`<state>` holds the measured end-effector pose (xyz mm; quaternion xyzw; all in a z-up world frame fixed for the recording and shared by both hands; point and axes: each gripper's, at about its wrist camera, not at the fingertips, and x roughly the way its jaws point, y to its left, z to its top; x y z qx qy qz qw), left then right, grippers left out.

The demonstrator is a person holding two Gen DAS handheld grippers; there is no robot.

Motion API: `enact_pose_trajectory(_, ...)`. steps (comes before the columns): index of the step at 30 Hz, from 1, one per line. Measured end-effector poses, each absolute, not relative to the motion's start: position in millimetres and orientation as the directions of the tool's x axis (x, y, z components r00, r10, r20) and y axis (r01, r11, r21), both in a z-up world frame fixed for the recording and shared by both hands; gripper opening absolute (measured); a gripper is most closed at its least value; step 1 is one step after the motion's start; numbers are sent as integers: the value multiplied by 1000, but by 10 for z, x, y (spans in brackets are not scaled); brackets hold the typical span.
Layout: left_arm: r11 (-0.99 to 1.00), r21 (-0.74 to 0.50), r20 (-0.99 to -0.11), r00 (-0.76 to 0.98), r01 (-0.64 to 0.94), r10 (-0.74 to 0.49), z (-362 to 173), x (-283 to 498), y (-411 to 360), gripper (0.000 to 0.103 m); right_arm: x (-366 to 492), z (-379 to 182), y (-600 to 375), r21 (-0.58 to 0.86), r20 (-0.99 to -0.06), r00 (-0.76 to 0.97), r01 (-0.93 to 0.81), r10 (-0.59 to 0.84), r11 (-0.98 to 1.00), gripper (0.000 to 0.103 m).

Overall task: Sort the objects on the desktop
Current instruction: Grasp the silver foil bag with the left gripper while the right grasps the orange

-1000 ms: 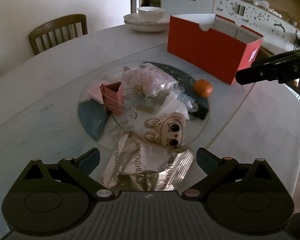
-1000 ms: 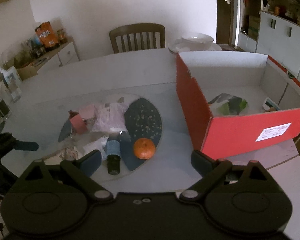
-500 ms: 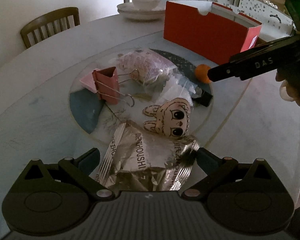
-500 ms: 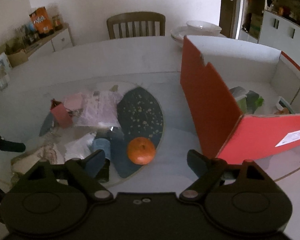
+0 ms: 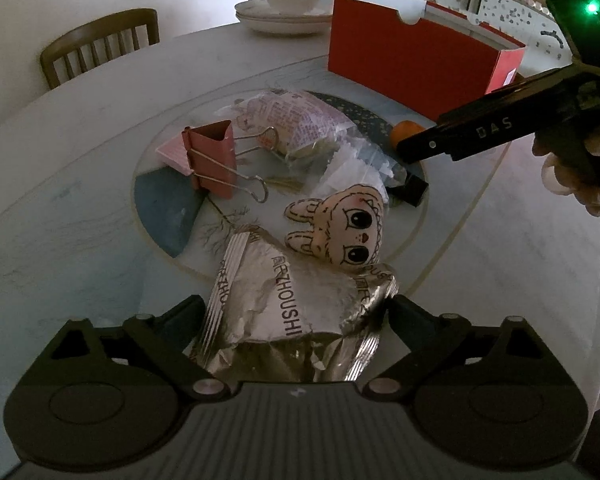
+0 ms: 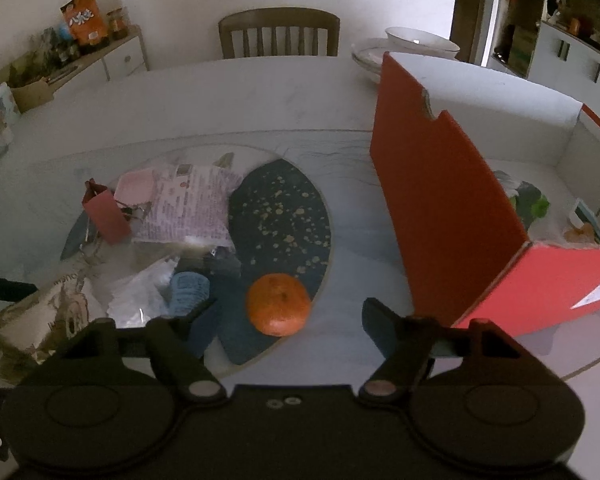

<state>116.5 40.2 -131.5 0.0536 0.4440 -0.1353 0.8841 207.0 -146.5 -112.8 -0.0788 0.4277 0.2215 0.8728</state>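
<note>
At left, the left gripper (image 5: 296,312) closes its wide jaws around a silver foil packet (image 5: 292,312), pads not yet pressing. At right, the right gripper (image 6: 288,316) narrows around an orange (image 6: 278,304) on the table's dark inlay, beside the red box (image 6: 440,216). The round fruit could roll off an off-centre pinch; the crinkled foil may slip or drag the plush head (image 5: 342,228) lying on it.

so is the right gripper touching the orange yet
Apart. In the right wrist view the right gripper has closing jaws either side of the orange, with clear gaps between each finger and the fruit.
</note>
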Motion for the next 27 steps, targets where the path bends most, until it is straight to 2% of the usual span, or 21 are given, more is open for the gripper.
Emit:
enact_pose_trajectory(4, 958, -19, -796, 576, 285, -187, -1315, 1151, 405, 93, 2094, -1160, -1442, 50, -786, 528, -464, 321, 885, 73)
enact_pose_trajectory(8, 960, -16, -790, 586, 278, -183, -1298, 1116, 412, 81, 2123, -1180, -1445, 58, -788, 525, -457, 322, 888, 69)
enact_pose_trajectory(12, 964, -20, -786, 592, 264, -179, -1279, 1081, 436, 71, 2154, -1191, -1449, 73, -787, 523, -447, 327, 891, 61)
enact_pose_trajectory(21, 970, -41, -786, 592, 240, -179, -1236, 1017, 459, 59, 2160, -1216, -1399, 79, -795, 506, -459, 333, 885, 46)
enact_pose_trajectory(27, 974, -65, -785, 592, 215, -183, -1224, 944, 482, 57, 2173, -1208, -1368, 75, -798, 504, -461, 330, 884, 36)
